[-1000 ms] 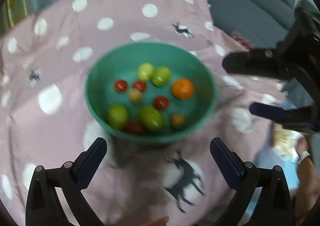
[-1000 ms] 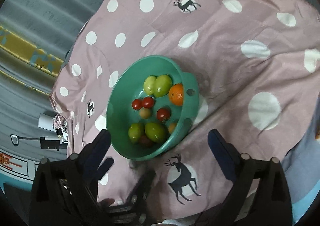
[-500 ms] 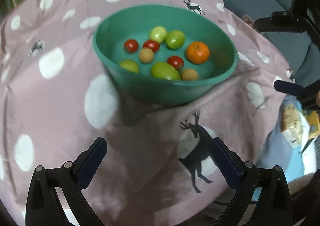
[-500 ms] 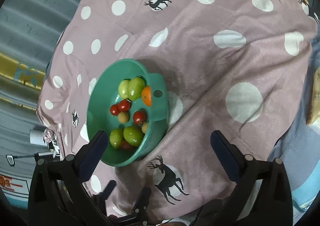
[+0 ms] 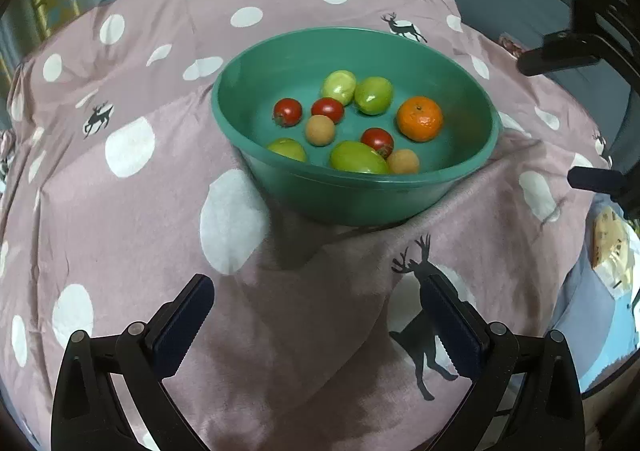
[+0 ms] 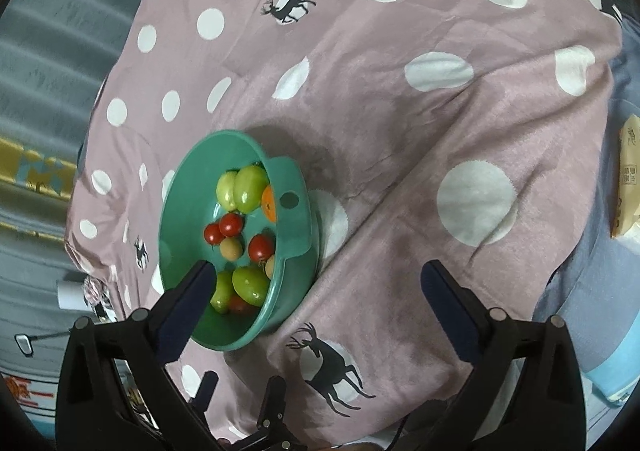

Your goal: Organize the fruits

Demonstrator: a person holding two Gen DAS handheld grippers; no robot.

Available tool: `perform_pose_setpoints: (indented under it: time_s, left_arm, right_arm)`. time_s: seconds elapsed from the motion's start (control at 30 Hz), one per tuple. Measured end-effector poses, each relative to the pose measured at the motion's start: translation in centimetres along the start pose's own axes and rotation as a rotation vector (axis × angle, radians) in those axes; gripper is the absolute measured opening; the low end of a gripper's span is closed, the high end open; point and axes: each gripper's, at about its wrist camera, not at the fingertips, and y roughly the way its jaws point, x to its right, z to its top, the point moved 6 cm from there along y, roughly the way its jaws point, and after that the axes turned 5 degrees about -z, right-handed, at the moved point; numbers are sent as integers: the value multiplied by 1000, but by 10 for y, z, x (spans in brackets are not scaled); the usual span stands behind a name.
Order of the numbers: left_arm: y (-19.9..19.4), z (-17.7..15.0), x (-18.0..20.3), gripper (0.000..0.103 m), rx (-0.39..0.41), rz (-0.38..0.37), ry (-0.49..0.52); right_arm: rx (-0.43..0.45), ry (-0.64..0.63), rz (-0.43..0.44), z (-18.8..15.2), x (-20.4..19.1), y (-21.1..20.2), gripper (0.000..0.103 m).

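- The left gripper stands wide open with nothing between its fingers, low over the pink dotted cloth.
- The green basin sits straight ahead of it, just beyond the fingertips, with every fruit inside: red tomatoes, green ones, small tan ones and the orange at the basin's right.
- The right gripper is equally spread and empty, looking down from higher; the basin lies off to its left, partly behind its left finger.
- By my reading the left gripper is nearer and better aligned; whether fruit goes in or out cannot be settled here.
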Motion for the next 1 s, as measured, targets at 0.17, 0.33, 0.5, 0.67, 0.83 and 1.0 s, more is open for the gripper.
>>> perform_pose_setpoints:
  time_s: [0.17,0.33,0.5,0.67,0.83,1.0]
  left_arm:
    - [-10,3,-1,102,71,-24,-37]
    - [-28,12,-1,102,191,92,-16]
    - [-30,11,14,102,201,38,8]
    - [-28,14,27,102,225,58,29]
    - [-26,14,39,102,247,88,75]
    - [-25,16,49,102,241,65,90]
  right_arm:
    - [32,-10,-28,1,-1,-2,103]
    - [27,-9,-17,1,3,-2,103]
    - [23,12,-32,4,13,-2,103]
    - [32,42,-25,7,26,-6,103]
    - [36,91,-43,12,39,-7,103]
    - [33,93,-24,12,39,-10,103]
